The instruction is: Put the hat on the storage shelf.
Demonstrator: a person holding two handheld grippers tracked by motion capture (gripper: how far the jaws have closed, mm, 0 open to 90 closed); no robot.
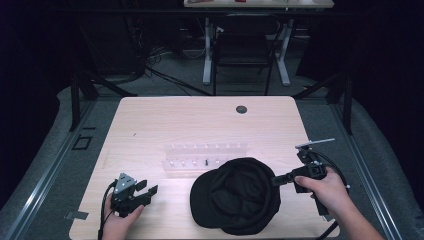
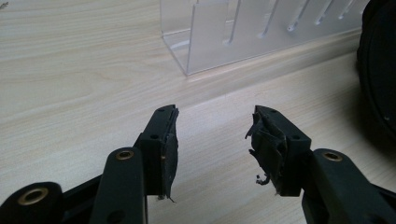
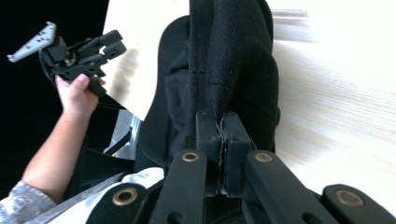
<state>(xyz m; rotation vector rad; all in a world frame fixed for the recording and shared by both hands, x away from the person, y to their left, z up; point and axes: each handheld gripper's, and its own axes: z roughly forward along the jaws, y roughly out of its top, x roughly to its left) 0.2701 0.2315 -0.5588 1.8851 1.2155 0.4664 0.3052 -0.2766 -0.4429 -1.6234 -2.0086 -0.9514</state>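
Cap (image 1: 237, 196) on table (image 1: 150, 120), near front edge, right of centre. Clear rack (image 1: 205, 159) just behind cap, mid-table. Left gripper (image 1: 145, 192) left of cap, apart from it. Right gripper (image 1: 276, 181) touching cap's right side.

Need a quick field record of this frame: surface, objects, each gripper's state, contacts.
surface: wooden table
objects: black cap, upside down; clear rack beyond it
left gripper: open, holds nothing, low over the table left of the cap
right gripper: shut on the cap's right edge
contacts: cap lies on the table; whether it touches the rack cannot be told
other: grommet hole near the far edge
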